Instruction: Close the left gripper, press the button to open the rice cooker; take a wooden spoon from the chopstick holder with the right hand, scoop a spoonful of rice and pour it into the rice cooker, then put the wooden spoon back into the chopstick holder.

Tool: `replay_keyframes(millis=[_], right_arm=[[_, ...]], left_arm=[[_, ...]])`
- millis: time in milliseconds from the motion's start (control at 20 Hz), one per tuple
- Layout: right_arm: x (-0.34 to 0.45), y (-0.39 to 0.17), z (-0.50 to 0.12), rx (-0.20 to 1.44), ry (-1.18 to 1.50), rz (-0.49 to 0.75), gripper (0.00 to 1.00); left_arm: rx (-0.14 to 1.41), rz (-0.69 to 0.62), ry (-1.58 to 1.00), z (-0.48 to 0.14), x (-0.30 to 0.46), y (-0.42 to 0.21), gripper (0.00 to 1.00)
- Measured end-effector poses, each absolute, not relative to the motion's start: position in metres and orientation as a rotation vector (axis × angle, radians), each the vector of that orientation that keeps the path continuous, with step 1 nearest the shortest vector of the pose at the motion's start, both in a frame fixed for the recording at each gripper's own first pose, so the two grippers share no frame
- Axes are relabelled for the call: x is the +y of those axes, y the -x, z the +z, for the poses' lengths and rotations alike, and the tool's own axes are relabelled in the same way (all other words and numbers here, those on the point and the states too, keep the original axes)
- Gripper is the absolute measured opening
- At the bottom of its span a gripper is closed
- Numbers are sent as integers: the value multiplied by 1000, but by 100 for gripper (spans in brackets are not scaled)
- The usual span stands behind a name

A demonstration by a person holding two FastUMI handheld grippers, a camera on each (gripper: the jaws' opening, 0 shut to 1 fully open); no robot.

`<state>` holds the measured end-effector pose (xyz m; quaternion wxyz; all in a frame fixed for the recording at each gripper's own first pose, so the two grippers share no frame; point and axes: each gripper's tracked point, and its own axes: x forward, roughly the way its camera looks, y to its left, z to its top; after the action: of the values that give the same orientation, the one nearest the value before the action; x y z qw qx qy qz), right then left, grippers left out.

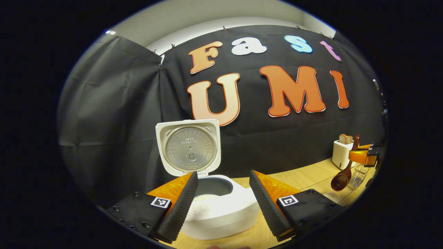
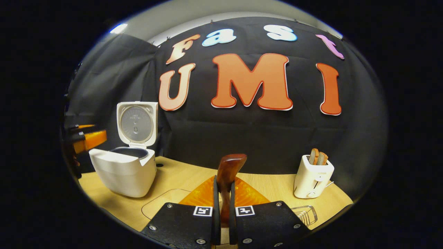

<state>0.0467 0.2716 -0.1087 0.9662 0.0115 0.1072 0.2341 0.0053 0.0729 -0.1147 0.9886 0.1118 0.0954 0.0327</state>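
Note:
The white rice cooker (image 1: pixel 221 207) stands open, its lid (image 1: pixel 188 148) upright behind the pot. My left gripper (image 1: pixel 223 173) hovers just in front of it, open, with nothing between its fingers. At the far right, the right gripper (image 1: pixel 363 155) holds the wooden spoon (image 1: pixel 342 178) with the bowl hanging down. In the right gripper view, my right gripper (image 2: pixel 224 181) is shut on the wooden spoon (image 2: pixel 230 167), whose end stands up past the fingertips. The rice cooker (image 2: pixel 124 173) sits to the left, with the left gripper (image 2: pixel 86 140) beside it. Whether the spoon carries rice is not visible.
A white toaster (image 2: pixel 313 178) with bread slices stands at the back right of the wooden table (image 2: pixel 180 180). A wire chopstick holder (image 2: pixel 306 214) sits near the table's front edge, to the right of my right gripper; the wire chopstick holder (image 1: pixel 360 173) is below the spoon.

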Motion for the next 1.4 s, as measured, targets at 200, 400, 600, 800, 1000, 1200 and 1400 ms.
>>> replay_keyframes(millis=[200, 400, 600, 800, 1000, 1200, 1400], right_arm=[[286, -44, -135, 237, 91, 472, 10], [285, -33, -151, 272, 77, 471, 10], [295, -17, -165, 371, -109, 486, 11], [292, -12, -166, 484, -363, 465, 10], [296, -11, -169, 550, -562, 440, 11], [286, -16, -186, 641, -768, 380, 10], [281, -19, -194, 683, -856, 358, 10]], left_arm=[[184, 76, -212, -117, 78, -3, 92], [203, 99, -191, -129, 91, -4, 98], [224, 111, -166, -140, 99, -3, 98], [232, 116, -152, -146, 103, -4, 98], [237, 127, -144, -150, 109, -1, 98], [244, 133, -128, -153, 113, 1, 98], [251, 137, -126, -157, 115, 5, 98]])
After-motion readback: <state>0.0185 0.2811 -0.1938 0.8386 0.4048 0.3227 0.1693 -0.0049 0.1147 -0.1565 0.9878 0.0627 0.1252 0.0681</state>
